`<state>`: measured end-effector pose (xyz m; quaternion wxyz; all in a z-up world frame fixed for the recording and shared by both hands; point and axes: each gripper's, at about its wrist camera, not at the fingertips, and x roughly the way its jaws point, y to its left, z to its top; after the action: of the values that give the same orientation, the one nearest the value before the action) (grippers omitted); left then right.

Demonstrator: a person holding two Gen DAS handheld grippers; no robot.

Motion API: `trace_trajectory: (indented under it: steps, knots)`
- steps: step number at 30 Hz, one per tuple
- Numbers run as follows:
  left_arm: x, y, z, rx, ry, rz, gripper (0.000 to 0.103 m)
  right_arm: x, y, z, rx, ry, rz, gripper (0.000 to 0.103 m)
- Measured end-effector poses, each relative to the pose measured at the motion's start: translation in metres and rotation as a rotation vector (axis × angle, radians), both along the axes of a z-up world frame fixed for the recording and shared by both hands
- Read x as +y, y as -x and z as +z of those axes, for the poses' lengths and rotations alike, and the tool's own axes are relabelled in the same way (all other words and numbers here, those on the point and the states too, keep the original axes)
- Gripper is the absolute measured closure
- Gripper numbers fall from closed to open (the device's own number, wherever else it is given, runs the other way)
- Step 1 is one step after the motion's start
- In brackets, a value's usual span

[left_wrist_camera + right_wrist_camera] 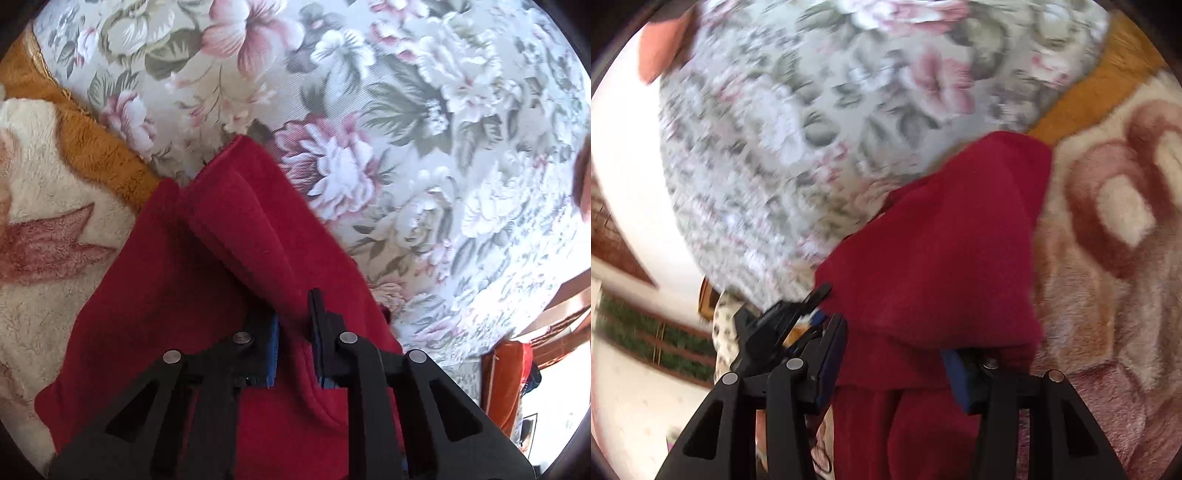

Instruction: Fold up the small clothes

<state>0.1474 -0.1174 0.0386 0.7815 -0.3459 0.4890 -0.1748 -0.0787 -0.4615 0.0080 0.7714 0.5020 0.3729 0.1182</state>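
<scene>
A small dark red fleece garment (pixel 207 266) lies partly folded across a floral bedsheet (pixel 424 129) and a fuzzy blanket. My left gripper (pixel 293 317) is shut on a fold of the red garment; the cloth runs between its blue-padded fingers (pixel 318 332). In the right wrist view the same red garment (pixel 942 258) drapes over my right gripper (pixel 894 350), whose jaws stand wide apart with the cloth hanging between them. The left gripper's black finger (pixel 798 310) shows at the garment's left edge. That view is motion-blurred.
A cream, orange and pink fuzzy blanket (pixel 48 229) lies left of the garment and also shows in the right wrist view (pixel 1108 240). An orange object (pixel 504 384) stands beyond the bed's edge at lower right. Skin tones show at the frame edge (pixel 583 184).
</scene>
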Motion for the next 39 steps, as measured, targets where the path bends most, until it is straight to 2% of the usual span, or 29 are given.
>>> trace_trajectory:
  steps: [1, 2, 3, 4, 7, 9, 11, 14, 16, 17, 19, 20, 21, 22, 23, 24, 26, 28, 30, 31, 32, 33, 35, 37, 39]
  knots:
    - [0.002, 0.002, 0.002, -0.004, 0.005, 0.007, 0.093, -0.003, -0.001, -0.006, 0.025, -0.029, -0.016, 0.055]
    - [0.006, 0.006, 0.005, -0.004, 0.007, 0.012, 0.094, -0.005, -0.002, -0.010, 0.031, -0.054, -0.023, 0.064]
    - [0.012, 0.010, 0.007, -0.008, 0.011, 0.010, 0.094, -0.008, -0.001, -0.010, 0.024, -0.057, -0.028, 0.087]
    - [0.016, 0.017, 0.013, -0.018, 0.005, -0.002, 0.094, -0.011, 0.002, -0.006, 0.014, -0.034, -0.036, 0.092]
    - [0.025, 0.048, 0.023, -0.058, -0.042, -0.030, 0.094, -0.017, 0.016, 0.018, -0.041, 0.081, -0.044, 0.094]
    - [0.029, 0.068, 0.021, -0.062, -0.089, -0.052, 0.094, -0.015, 0.023, 0.032, -0.046, 0.171, 0.001, 0.095]
    - [0.030, 0.077, 0.011, -0.052, -0.130, -0.054, 0.094, -0.010, 0.027, 0.033, -0.031, 0.226, 0.036, 0.095]
    - [0.030, 0.083, -0.015, 0.035, -0.179, -0.077, 0.094, -0.006, 0.024, 0.008, 0.078, 0.230, 0.066, 0.095]
    - [0.034, 0.086, -0.012, 0.028, -0.177, -0.076, 0.093, -0.008, 0.025, 0.002, 0.105, 0.207, 0.066, 0.094]
    - [0.038, 0.089, -0.006, 0.021, -0.191, -0.073, 0.089, -0.010, 0.029, 0.008, 0.093, 0.209, 0.067, 0.091]
    - [0.043, 0.093, 0.010, -0.003, -0.231, -0.065, 0.084, -0.014, 0.036, 0.025, 0.062, 0.265, 0.055, 0.077]
    - [0.044, 0.096, 0.019, -0.026, -0.245, -0.060, 0.080, -0.016, 0.040, 0.037, 0.036, 0.307, 0.041, 0.063]
    - [0.046, 0.098, 0.027, -0.053, -0.260, -0.054, 0.069, -0.018, 0.041, 0.046, 0.013, 0.333, 0.026, 0.056]
    - [0.047, 0.100, 0.035, -0.078, -0.276, -0.045, 0.061, -0.022, 0.040, 0.052, -0.003, 0.366, 0.004, 0.056]
    - [0.043, 0.098, 0.039, -0.095, -0.291, -0.035, 0.048, -0.024, 0.035, 0.054, 0.001, 0.395, -0.007, 0.056]
    - [0.041, 0.096, 0.041, -0.107, -0.298, -0.029, 0.044, -0.025, 0.025, 0.050, 0.034, 0.414, -0.007, 0.056]
    - [0.036, 0.088, 0.035, -0.106, -0.316, -0.029, 0.044, -0.022, 0.003, 0.041, 0.097, 0.427, 0.029, 0.056]
    - [0.026, 0.077, 0.017, -0.058, -0.375, -0.062, 0.044, -0.015, -0.016, 0.028, 0.134, 0.470, 0.085, 0.056]
    - [0.017, 0.070, -0.007, 0.005, -0.445, -0.119, 0.044, -0.010, -0.031, 0.012, 0.189, 0.568, 0.106, 0.056]
    - [0.015, 0.070, -0.010, -0.017, -0.468, -0.130, 0.044, -0.009, -0.037, 0.003, 0.213, 0.595, 0.120, 0.055]
    - [0.011, 0.072, -0.007, -0.051, -0.500, -0.137, 0.043, -0.010, -0.038, 0.001, 0.200, 0.593, 0.121, 0.055]
    - [0.007, 0.073, -0.006, -0.050, -0.526, -0.158, 0.042, -0.011, -0.036, 0.005, 0.195, 0.587, 0.126, 0.055]
    - [0.007, 0.075, -0.002, -0.036, -0.527, -0.178, 0.042, -0.014, -0.025, 0.015, 0.172, 0.532, 0.147, 0.056]
    - [0.015, 0.081, 0.004, -0.020, -0.475, -0.174, 0.043, -0.017, -0.001, 0.030, 0.119, 0.465, 0.178, 0.055]
    - [0.025, 0.091, 0.010, -0.015, -0.430, -0.166, 0.043, -0.016, 0.028, 0.041, 0.093, 0.448, 0.234, 0.055]
